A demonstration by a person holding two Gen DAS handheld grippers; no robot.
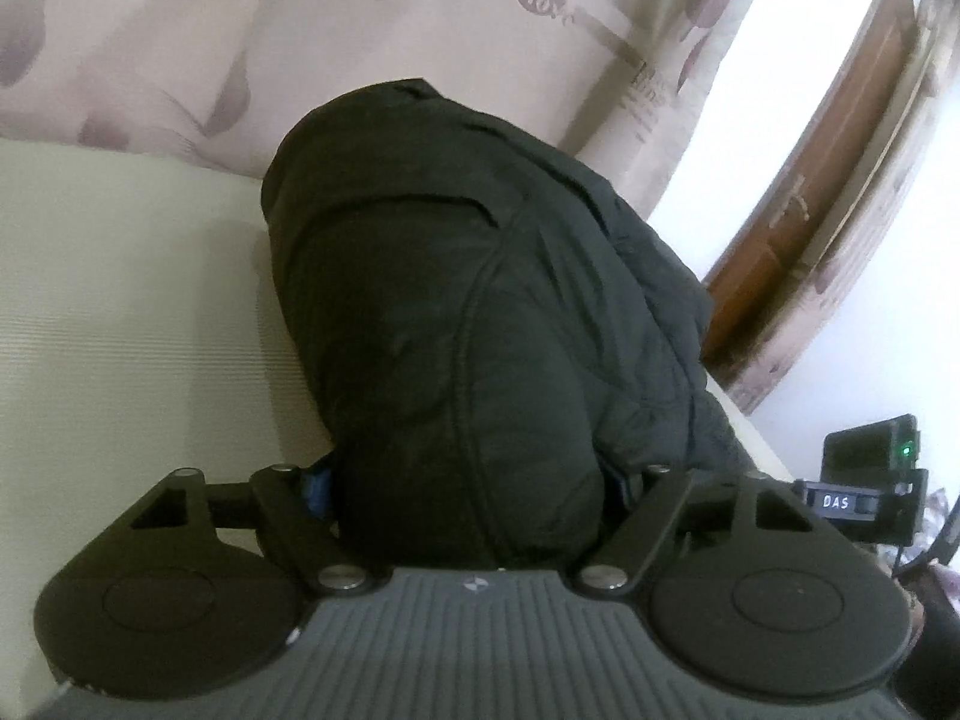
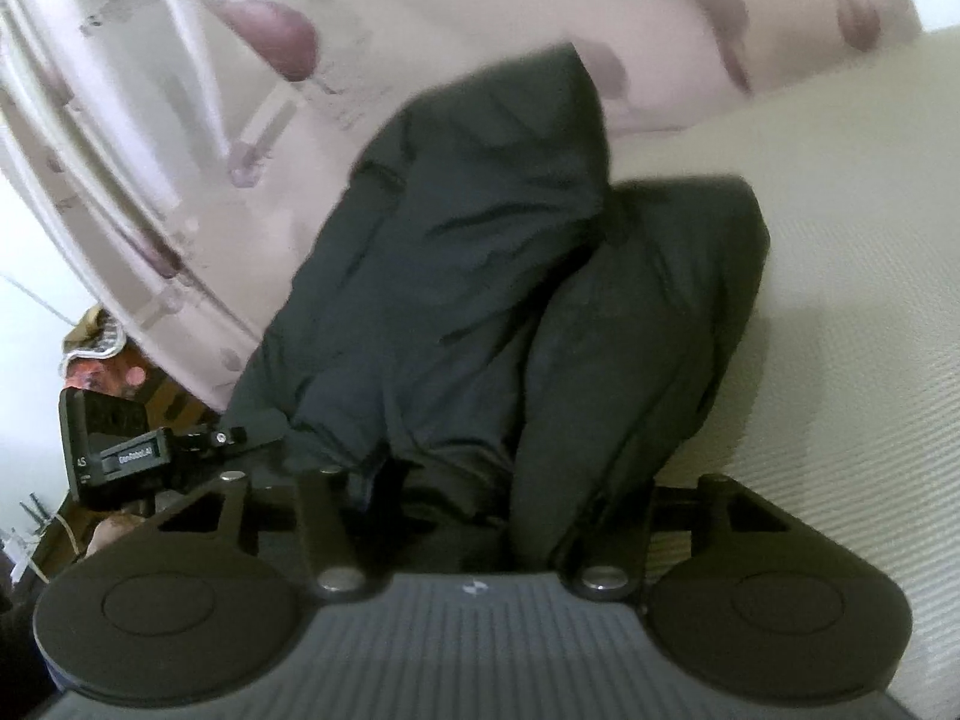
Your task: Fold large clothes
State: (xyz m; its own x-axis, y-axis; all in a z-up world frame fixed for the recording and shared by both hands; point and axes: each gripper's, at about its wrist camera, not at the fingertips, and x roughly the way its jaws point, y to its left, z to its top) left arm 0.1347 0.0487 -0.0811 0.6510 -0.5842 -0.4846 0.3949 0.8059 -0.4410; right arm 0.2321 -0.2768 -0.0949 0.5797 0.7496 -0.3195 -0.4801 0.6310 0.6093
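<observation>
Jacket (image 1: 456, 300) bunched between both grippers' fingers (image 1: 315, 489)

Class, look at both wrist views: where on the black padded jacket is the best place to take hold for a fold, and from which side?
Grip the black padded jacket along its near edge, coming in from the near side of the cream surface. Its bulk bunches thickly between both sets of jaws there, while the far end lies against the patterned fabric.

Through my wrist cameras, lighting is dim and soft. Overexposed white wall (image 1: 768, 138) glares at 2 o'clock. Black jacket (image 1: 456, 312) loses detail in shadow. Right view shows motion blur; fisheye bends edges.
</observation>
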